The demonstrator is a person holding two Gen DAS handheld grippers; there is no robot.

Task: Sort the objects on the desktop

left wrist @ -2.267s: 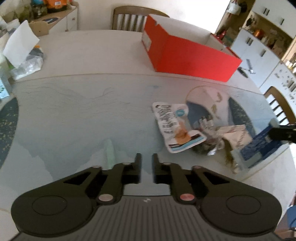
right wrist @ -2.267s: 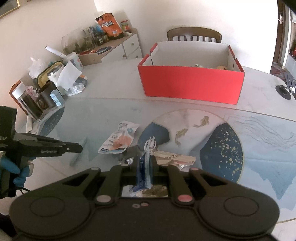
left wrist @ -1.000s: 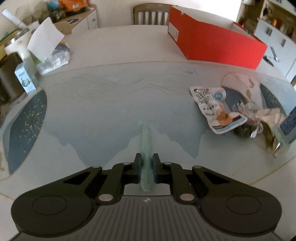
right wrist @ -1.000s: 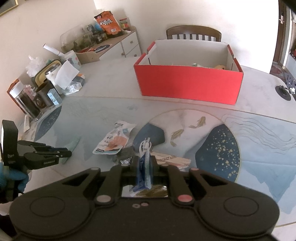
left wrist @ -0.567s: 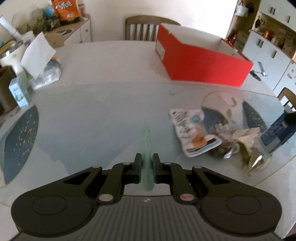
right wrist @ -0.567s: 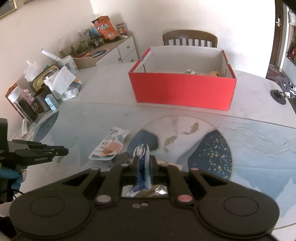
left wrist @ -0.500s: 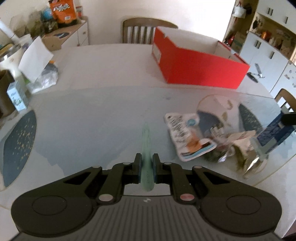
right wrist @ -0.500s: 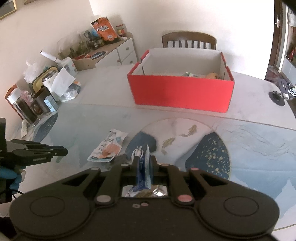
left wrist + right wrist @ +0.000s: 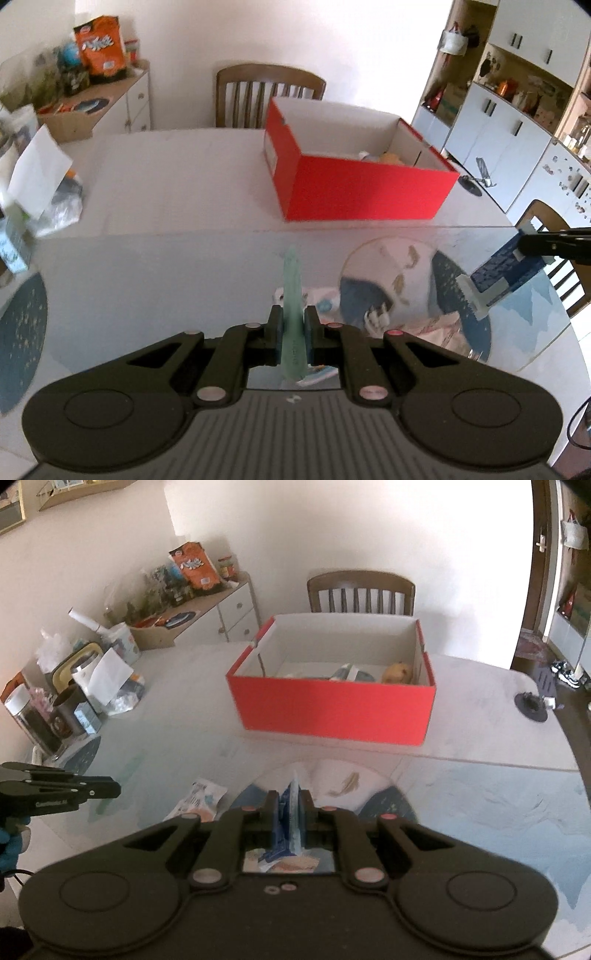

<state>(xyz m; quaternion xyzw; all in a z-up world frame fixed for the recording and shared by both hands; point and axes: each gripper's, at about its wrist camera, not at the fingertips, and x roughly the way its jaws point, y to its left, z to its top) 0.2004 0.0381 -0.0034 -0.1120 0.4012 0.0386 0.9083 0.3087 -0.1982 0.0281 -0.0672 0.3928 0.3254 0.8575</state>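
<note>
The left gripper [image 9: 293,328] has its jaws pinched nearly shut on a slim pale-green sachet [image 9: 292,291], gripped near its lower end so that most of its length sticks forward toward twelve o'clock, clear of the table [image 9: 166,192]. It looks thin, light and soft; held by one end it will likely droop or swing, though the narrow pinch across its flat faces seems secure enough for a short carry.

The right gripper [image 9: 289,812] is likewise closed down, on a dark blue packet [image 9: 284,814] with a pale sealed edge. From the left wrist view the same packet [image 9: 506,269] hangs at about three o'clock, tilted, with its white crimped end lowest. It appears to be flexible foil or plastic, light and a little slippery, so a grip on the flat body rather than the crimp suits it.

The red cardboard box [image 9: 332,710] stands open-topped at twelve o'clock from both grippers, well apart from them, with a few items already inside. It is the probable destination, and both packets would need only a gentle release over its rim.

On the glass-covered mat below, a white snack pouch [image 9: 201,801] lies flat at about ten o'clock from the right gripper, not yet sorted.
</note>
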